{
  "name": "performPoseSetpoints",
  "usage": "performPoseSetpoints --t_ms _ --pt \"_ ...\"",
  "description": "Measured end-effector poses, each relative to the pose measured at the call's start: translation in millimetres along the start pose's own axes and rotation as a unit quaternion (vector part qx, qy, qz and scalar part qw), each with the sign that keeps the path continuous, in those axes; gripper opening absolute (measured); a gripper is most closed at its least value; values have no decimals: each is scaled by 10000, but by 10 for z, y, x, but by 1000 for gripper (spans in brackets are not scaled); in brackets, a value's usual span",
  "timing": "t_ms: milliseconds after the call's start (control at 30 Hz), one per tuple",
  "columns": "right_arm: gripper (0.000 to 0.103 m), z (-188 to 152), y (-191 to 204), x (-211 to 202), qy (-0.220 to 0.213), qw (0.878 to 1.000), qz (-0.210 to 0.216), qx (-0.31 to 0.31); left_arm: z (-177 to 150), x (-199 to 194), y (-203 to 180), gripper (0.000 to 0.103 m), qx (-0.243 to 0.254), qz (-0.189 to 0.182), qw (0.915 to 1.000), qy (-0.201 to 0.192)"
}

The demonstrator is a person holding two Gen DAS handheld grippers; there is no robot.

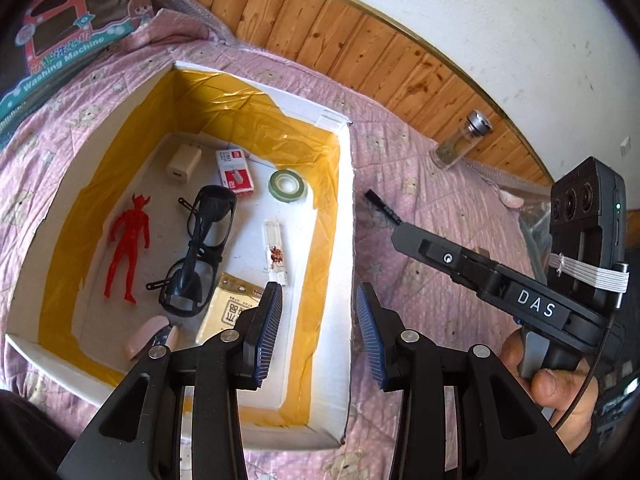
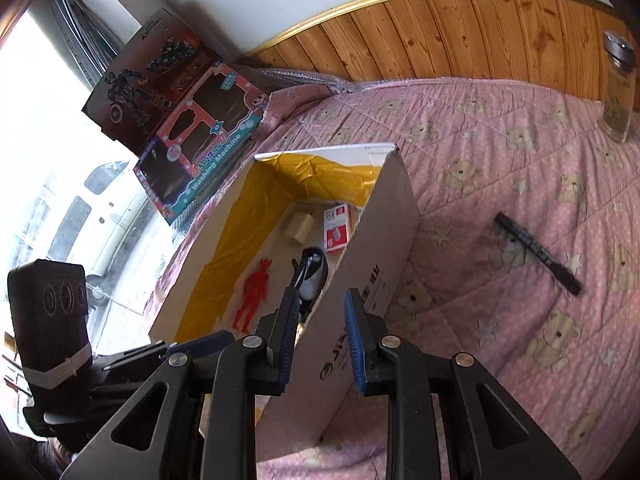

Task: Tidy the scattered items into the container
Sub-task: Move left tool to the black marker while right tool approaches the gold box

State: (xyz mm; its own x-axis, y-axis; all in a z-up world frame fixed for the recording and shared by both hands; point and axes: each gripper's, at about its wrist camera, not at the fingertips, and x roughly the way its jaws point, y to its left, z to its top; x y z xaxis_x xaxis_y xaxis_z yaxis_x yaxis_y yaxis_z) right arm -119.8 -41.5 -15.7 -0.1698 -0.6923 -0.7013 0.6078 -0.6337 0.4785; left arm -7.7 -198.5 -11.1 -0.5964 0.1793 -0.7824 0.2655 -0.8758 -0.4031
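Both claws hang empty: your left claw [image 1: 316,332] is well open over the near right corner of the container [image 1: 348,216], and your right claw [image 2: 320,340] is only partly open, with nothing between its blue pads, poised above the container's outer wall. Inside the box already lie a red figure [image 1: 127,248], dark glasses [image 1: 200,248], a charger [image 1: 184,162], a staple box [image 1: 235,172], a tape roll [image 1: 287,185] and a few small packets. Out on the pink bedspread [image 2: 500,184], to the right of the box, the black marker [image 2: 536,254] is what remains to be collected. Swing your right claw over to it, widen the pads, line them across the barrel and take it near the middle so it doesn't pivot. From the left view your right claw covers most of the marker. A glass jar [image 2: 619,92] stands far back by the wooden panel; whether it belongs to the task is unclear.
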Motion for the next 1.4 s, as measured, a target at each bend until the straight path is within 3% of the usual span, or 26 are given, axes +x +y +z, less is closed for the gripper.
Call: performPoseSetpoints --t_ms 367,700,967,1133,1300,1400 --pt "25 -621 -245 -501 -154 9993 274 191 -329 -122 -422 41 439 138 9988 140" --pt "25 -979 -697 -865 -586 9937 262 921 -524 -100 -1086 41 1072 57 9938 284" --pt "35 -1062 -1237 -1259 -1063 9812 -663 1465 -453 209 -1478 42 1055 -127 9927 567" --pt "52 -998 -1428 -1497 -1289 9753 -1323 1215 -226 502 -1671 44 740 -369 9940 716" --pt "61 -843 -1602 -1640 -1419 9675 -1873 937 55 859 -1765 49 332 -587 9941 849" --pt "66 -695 -1727 -1635 -1347 9633 -2224 668 239 1144 -1746 52 2 -522 9944 914"
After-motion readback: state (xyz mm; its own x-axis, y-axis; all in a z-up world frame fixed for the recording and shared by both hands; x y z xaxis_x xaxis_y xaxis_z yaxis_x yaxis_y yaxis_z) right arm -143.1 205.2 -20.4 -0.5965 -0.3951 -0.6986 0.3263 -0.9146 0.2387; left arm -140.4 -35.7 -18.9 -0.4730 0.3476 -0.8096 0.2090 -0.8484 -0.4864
